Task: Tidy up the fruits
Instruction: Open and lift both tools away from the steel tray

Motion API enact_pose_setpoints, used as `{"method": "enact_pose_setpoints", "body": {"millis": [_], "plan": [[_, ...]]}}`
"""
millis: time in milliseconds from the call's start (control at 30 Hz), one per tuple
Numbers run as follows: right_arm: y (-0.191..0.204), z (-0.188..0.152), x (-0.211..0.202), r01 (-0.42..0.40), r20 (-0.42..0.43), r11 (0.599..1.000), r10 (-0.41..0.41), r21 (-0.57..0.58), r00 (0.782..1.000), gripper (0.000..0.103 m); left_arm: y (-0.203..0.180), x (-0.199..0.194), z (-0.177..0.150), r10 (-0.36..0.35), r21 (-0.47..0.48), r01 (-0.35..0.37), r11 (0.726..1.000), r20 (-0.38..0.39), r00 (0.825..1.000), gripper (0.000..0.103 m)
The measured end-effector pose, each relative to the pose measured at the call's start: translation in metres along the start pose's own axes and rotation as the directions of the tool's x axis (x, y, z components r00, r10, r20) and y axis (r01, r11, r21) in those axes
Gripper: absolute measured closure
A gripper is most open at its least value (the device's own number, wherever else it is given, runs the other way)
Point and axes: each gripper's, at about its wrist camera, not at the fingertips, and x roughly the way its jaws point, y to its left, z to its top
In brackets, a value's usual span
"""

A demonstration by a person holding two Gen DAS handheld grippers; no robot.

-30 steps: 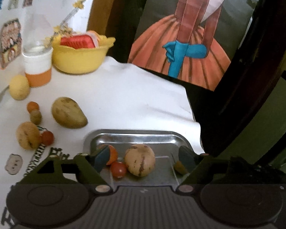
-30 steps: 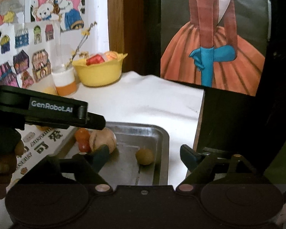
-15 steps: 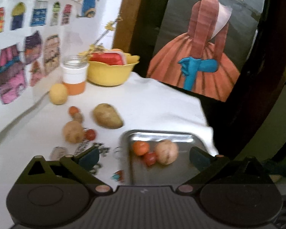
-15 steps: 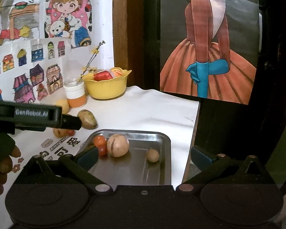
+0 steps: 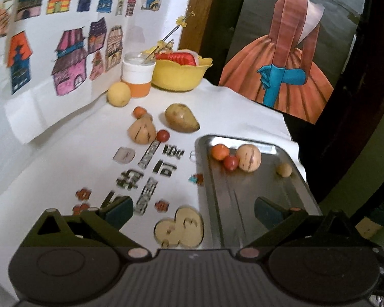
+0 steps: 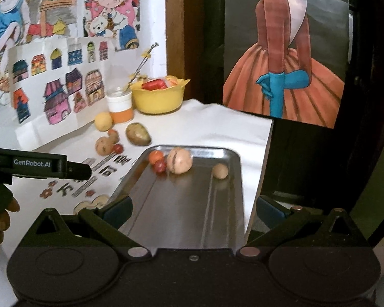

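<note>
A steel tray lies at the table's right edge. At its far end sit a small orange fruit, a red tomato, a striped tan melon and a small brown fruit. On the cloth to the left lie a green-brown mango, another striped melon, a red tomato, two small fruits and a yellow fruit. My left gripper hangs open over the tray's near left edge. My right gripper is open above the tray's near end.
A yellow bowl with red contents and a white-and-orange jar stand at the back. Drawings cover the left wall. The cloth carries stickers and printed letters. The table ends just right of the tray. The left gripper's body and a hand show at left.
Both grippers have pulled back and up from the tray's far end. The left view has swung left, bringing more of the cloth and loose fruit into sight. The fruits have not moved.
</note>
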Motion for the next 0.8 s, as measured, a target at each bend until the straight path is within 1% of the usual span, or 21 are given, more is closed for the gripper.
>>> {"method": "enact_pose_setpoints", "body": {"millis": [133,300,533,667,800], "plan": [[0.012,-0.014,-0.009,-0.013,-0.035,1.000,0.014,0.001,0.999,0.001,0.005,-0.008,-0.015,-0.004,0.004,0.004,1.000,-0.038,0.999,0.001],[0.031,-0.030,-0.019,-0.034,-0.073,0.999,0.034,0.002,0.997,0.001,0.011,-0.022,-0.031,-0.003,0.007,0.003,1.000,-0.049,0.999,0.001],[0.064,-0.046,-0.025,-0.094,-0.124,0.995,0.090,-0.027,0.988,0.001,0.031,-0.036,-0.047,0.015,-0.018,-0.017,1.000,-0.069,0.997,0.001],[0.082,-0.052,-0.028,-0.139,-0.143,0.989,0.131,-0.042,0.981,0.001,0.047,-0.041,-0.053,0.054,-0.017,-0.055,0.998,-0.072,0.996,0.001],[0.097,-0.055,-0.025,-0.171,-0.168,0.983,0.160,-0.059,0.973,0.001,0.068,-0.045,-0.056,0.087,-0.042,-0.090,0.995,-0.075,0.993,0.001]]}}
